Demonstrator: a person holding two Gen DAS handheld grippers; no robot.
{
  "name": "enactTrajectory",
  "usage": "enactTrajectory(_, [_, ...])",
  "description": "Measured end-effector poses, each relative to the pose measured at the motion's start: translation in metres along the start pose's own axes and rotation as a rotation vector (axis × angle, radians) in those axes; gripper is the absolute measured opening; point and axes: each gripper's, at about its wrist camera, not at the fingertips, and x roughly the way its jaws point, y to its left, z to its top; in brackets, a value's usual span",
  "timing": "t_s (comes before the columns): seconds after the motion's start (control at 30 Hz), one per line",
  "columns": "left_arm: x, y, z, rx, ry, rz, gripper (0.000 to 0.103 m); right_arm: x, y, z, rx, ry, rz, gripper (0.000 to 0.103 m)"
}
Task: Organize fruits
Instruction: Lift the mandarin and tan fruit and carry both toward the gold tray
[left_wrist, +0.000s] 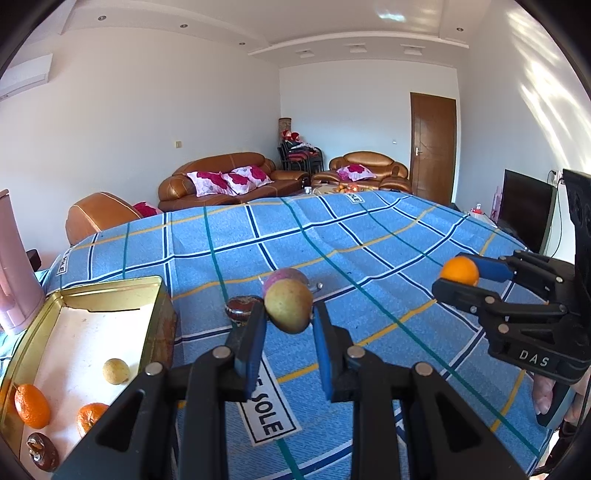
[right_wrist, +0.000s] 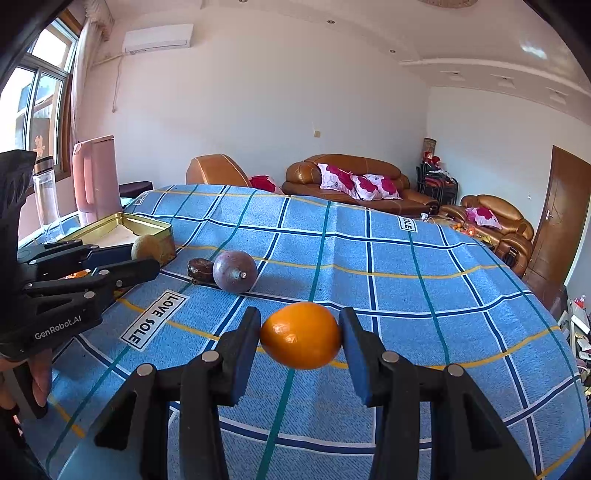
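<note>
My left gripper (left_wrist: 289, 321) is shut on a yellow-green fruit (left_wrist: 289, 305) and holds it above the blue checked cloth, just right of the gold tin tray (left_wrist: 110, 288). It also shows in the right wrist view (right_wrist: 146, 254). My right gripper (right_wrist: 300, 334) is shut on an orange (right_wrist: 301, 335), lifted over the cloth; it shows at the right of the left wrist view (left_wrist: 460, 271). A purple passion fruit (right_wrist: 235, 271) and a dark brown fruit (right_wrist: 200, 269) lie on the cloth. The tray holds two oranges (left_wrist: 31, 405), a small yellow fruit (left_wrist: 116, 371) and a brown fruit (left_wrist: 43, 451).
A pink jug (right_wrist: 95, 177) and a clear bottle (right_wrist: 46, 192) stand behind the tray at the table's left edge. Brown sofas (right_wrist: 354, 181) and a wooden door (left_wrist: 433, 144) lie beyond the table. "LOVE SOLE" labels (right_wrist: 153, 319) mark the cloth.
</note>
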Motion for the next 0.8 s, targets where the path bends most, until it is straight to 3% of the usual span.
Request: enactTrajectory(0.8, [-0.023,-0.001,-0.002,0.004,-0.1,0.032,0.027,-0.022,0.003,-0.001,-0.011,-0.119,-0.005,0.046])
